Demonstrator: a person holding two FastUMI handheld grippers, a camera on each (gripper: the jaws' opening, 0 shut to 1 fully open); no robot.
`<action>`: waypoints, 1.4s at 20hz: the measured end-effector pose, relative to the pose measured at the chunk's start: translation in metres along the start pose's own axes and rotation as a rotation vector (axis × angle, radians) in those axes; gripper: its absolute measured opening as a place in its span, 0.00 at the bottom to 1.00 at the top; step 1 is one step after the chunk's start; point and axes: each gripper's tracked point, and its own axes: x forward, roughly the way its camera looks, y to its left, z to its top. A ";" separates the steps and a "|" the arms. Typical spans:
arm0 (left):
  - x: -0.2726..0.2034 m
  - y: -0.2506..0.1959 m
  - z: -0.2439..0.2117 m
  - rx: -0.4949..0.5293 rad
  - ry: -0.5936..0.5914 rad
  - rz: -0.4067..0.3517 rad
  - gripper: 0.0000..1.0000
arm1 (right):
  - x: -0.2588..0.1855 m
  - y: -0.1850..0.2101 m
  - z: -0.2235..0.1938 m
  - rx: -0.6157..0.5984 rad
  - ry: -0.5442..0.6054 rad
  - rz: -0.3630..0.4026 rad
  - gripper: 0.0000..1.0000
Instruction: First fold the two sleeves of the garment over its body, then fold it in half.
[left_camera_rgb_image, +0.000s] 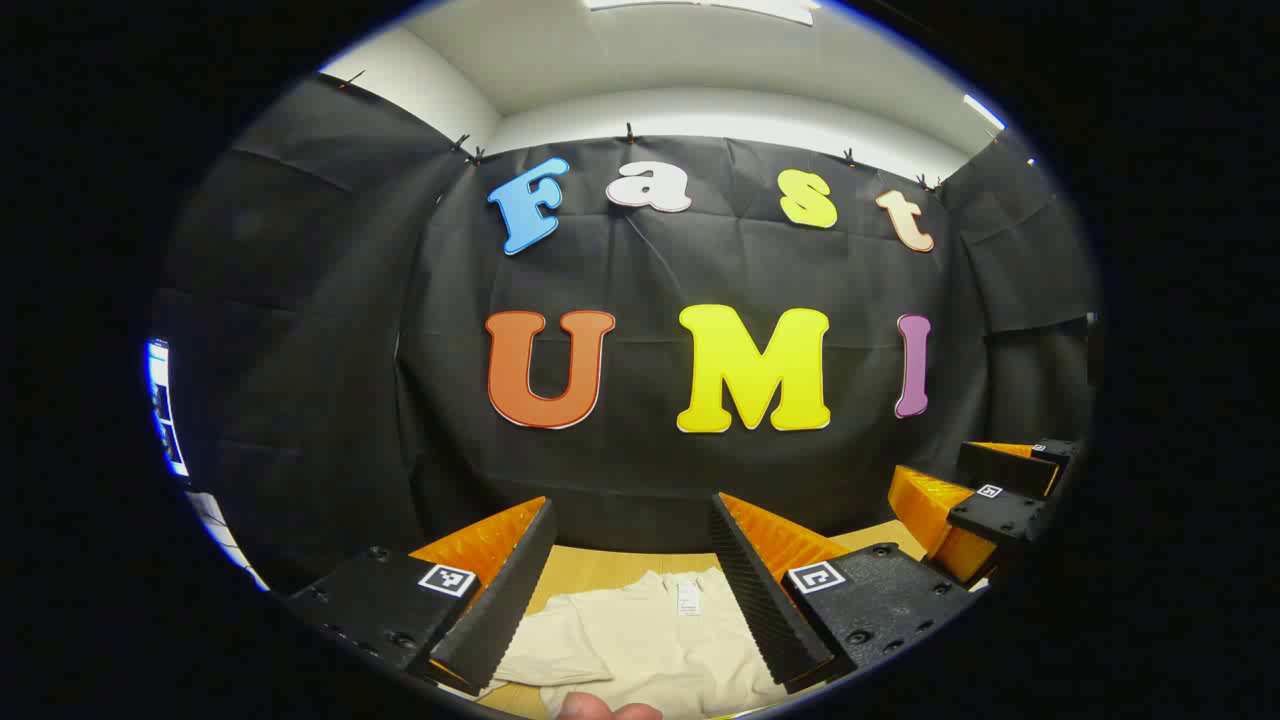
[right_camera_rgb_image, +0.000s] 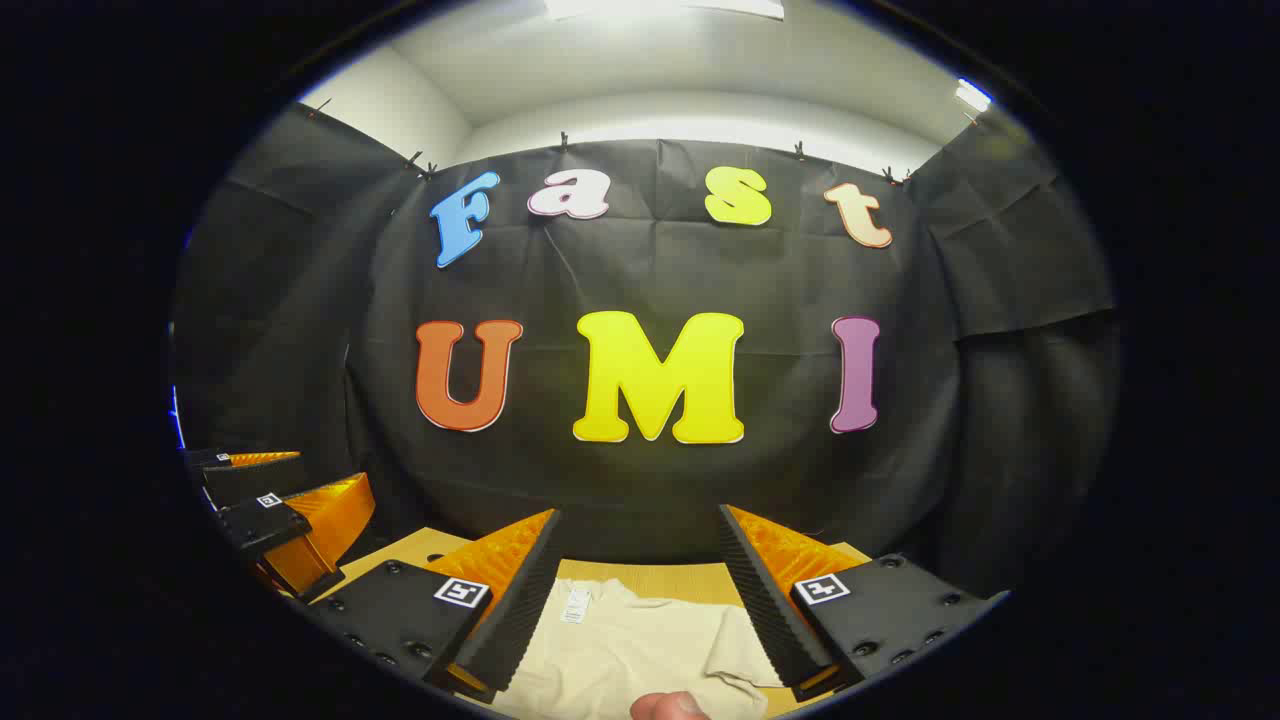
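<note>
L gripper (left_camera_rgb_image: 632, 590) held up off the surface (left_camera_rgb_image: 620, 568), jaws wide apart, nothing between them. Seen past them at 6 o'clock in the left gripper view: cream garment (left_camera_rgb_image: 650, 640) lying flat on the tan surface, small white tag (left_camera_rgb_image: 687, 597) at its far edge, one sleeve (left_camera_rgb_image: 545, 645) spread toward 7 o'clock. A fingertip (left_camera_rgb_image: 605, 709) shows at the bottom edge.

R gripper (right_camera_rgb_image: 640, 600) likewise raised, jaws wide apart and empty. In the right gripper view the garment (right_camera_rgb_image: 640, 650) sits at 6 o'clock under the gap, tag (right_camera_rgb_image: 576, 604) near the 7 o'clock finger, cloth rumpled toward 5 o'clock. Fingertip (right_camera_rgb_image: 672, 706) at bottom edge there too.

Each gripper shows in the other's view: R one at 4 o'clock in the left view, L one at 8 o'clock in the right view. Grippers side by side, well apart, neither touching the garment.
</note>
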 end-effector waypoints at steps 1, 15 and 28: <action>0.000 -0.001 0.001 0.000 0.000 0.002 0.97 | 0.001 -0.002 0.001 0.001 -0.003 -0.002 0.94; 0.003 -0.014 0.001 0.004 -0.006 0.034 0.97 | 0.007 -0.028 0.003 0.013 -0.013 0.019 0.95; -0.001 -0.058 -0.015 0.048 0.030 -0.027 0.97 | 0.005 -0.091 -0.026 0.037 0.062 -0.038 0.94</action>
